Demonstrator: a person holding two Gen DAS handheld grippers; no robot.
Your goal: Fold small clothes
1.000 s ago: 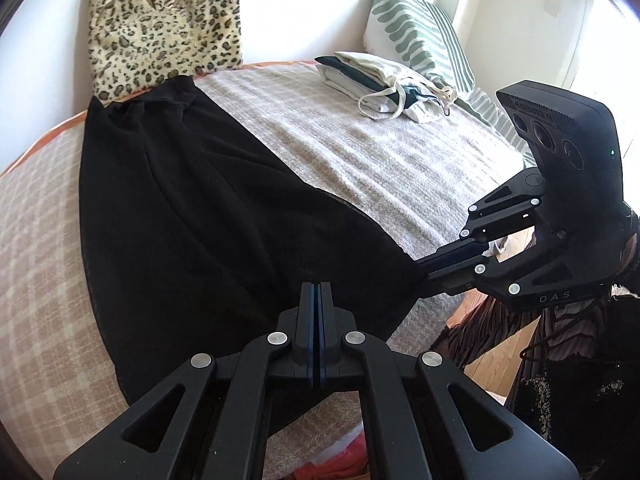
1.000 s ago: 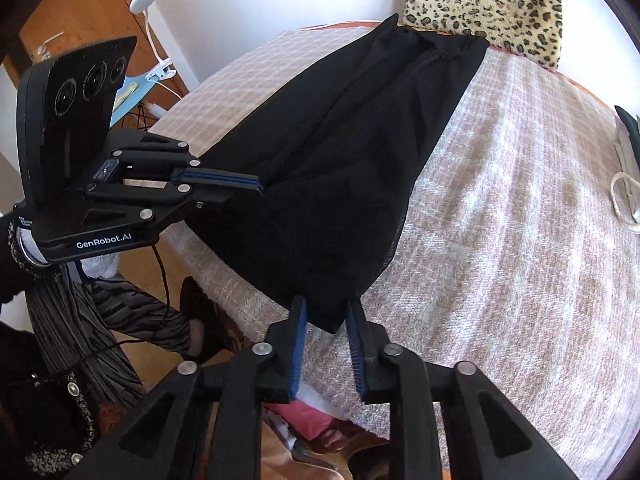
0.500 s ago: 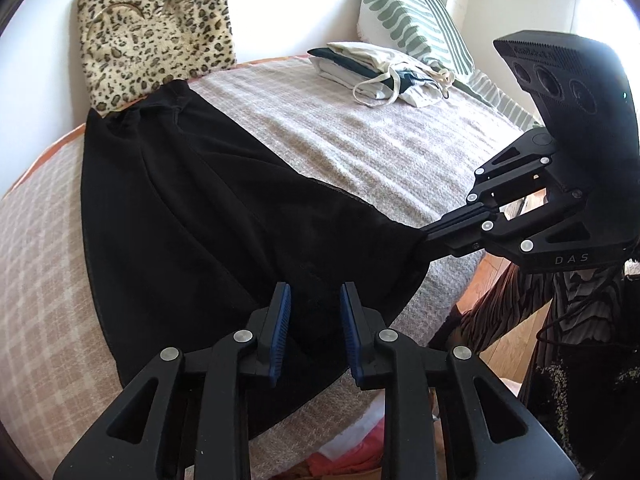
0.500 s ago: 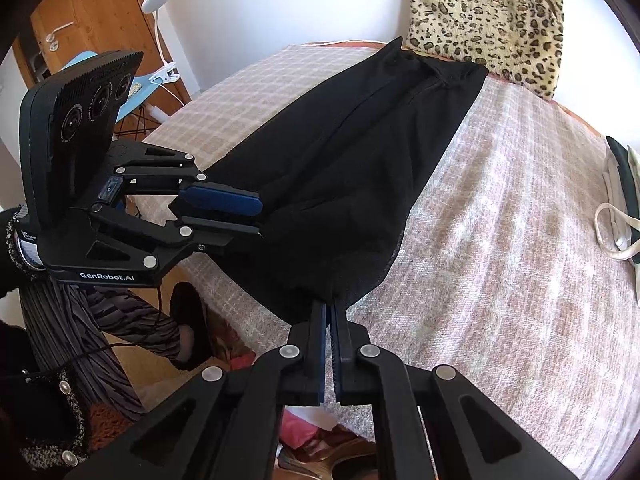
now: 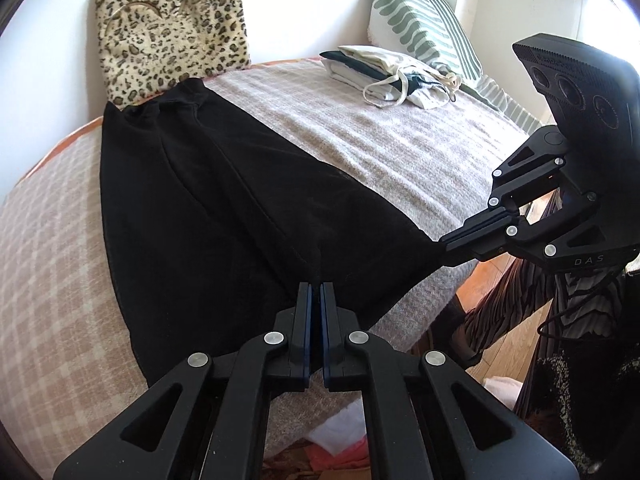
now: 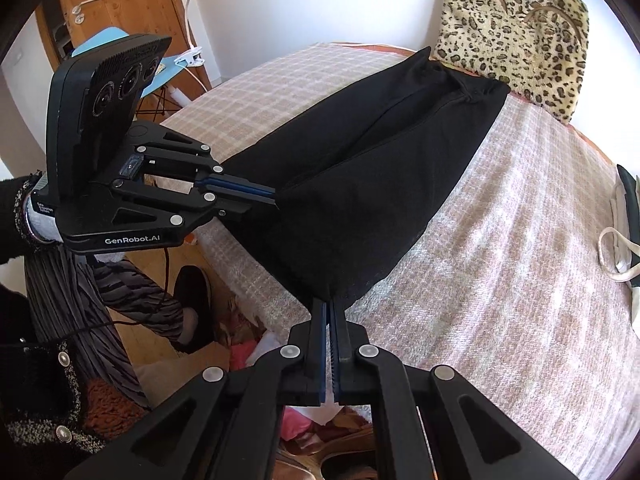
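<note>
A long black garment [image 5: 224,200] lies lengthwise on a checked beige bed cover [image 5: 400,148], its far end at a leopard-print cushion [image 5: 172,28]. My left gripper [image 5: 315,292] is shut on the garment's near hem, at the bed's front edge. My right gripper [image 6: 330,308] is shut on the hem's right corner [image 6: 340,280]. The near end of the garment [image 6: 380,168] is lifted between the two grippers. The right gripper also shows in the left wrist view [image 5: 444,246], and the left gripper shows in the right wrist view [image 6: 276,198].
A stack of folded clothes with a cream drawstring bag [image 5: 388,72] lies at the far right of the bed, before a green striped pillow [image 5: 420,28]. The person's striped trousers [image 6: 96,280] and clothes on the wooden floor [image 6: 248,356] are below the bed edge.
My left gripper opened half a second ago and has shut again on the hem. My right gripper went from open to shut on the corner. The near hem is now raised.
</note>
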